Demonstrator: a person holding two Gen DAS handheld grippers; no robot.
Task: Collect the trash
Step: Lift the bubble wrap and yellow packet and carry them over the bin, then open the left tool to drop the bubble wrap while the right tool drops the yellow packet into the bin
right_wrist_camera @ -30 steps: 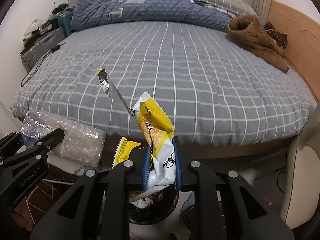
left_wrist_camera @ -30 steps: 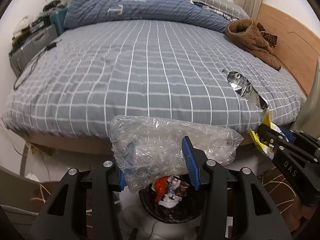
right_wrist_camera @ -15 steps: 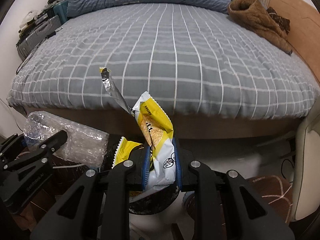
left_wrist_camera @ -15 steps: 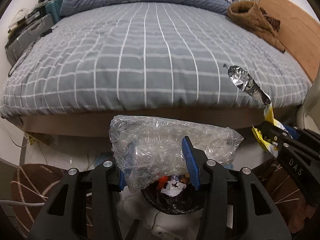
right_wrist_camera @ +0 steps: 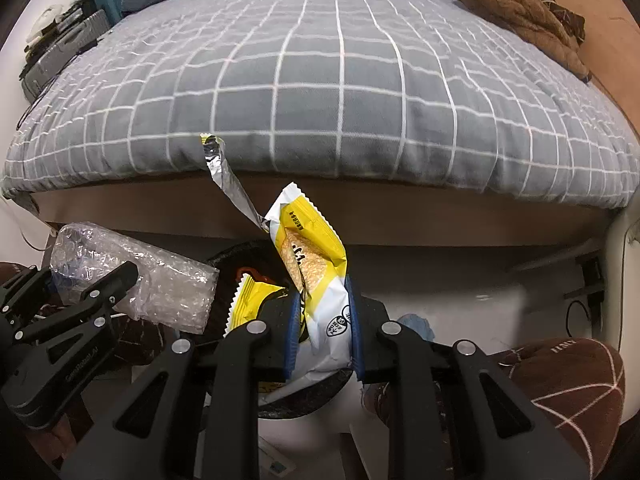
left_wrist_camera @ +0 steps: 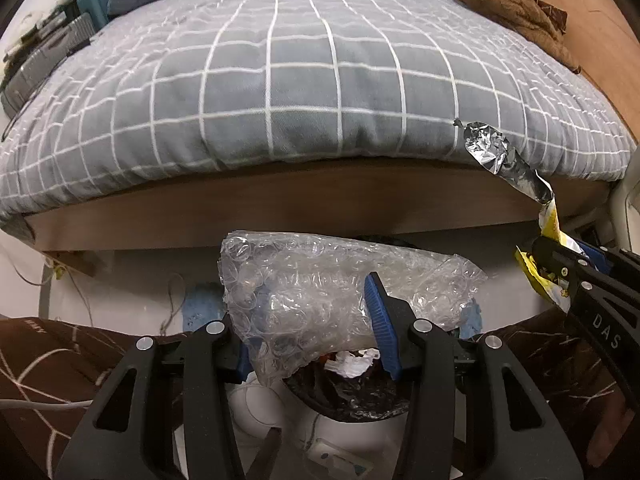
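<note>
on the left, our left gripper has its jaws pinching the bubble wrap right above the trash bin, ready to drop. to the right, our right gripper pinches the yellow snack wrapper over the same bin, foil trailing upward.

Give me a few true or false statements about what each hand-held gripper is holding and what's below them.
1. The left hand-held gripper is shut on bubble wrap. True.
2. The right hand-held gripper is empty. False: it is shut on a yellow snack wrapper.
3. A bin with a black liner sits below the bubble wrap. True.
4. The bin is empty. False: crumpled white paper shows inside.
5. A brown garment lies on the bed. True.
</note>
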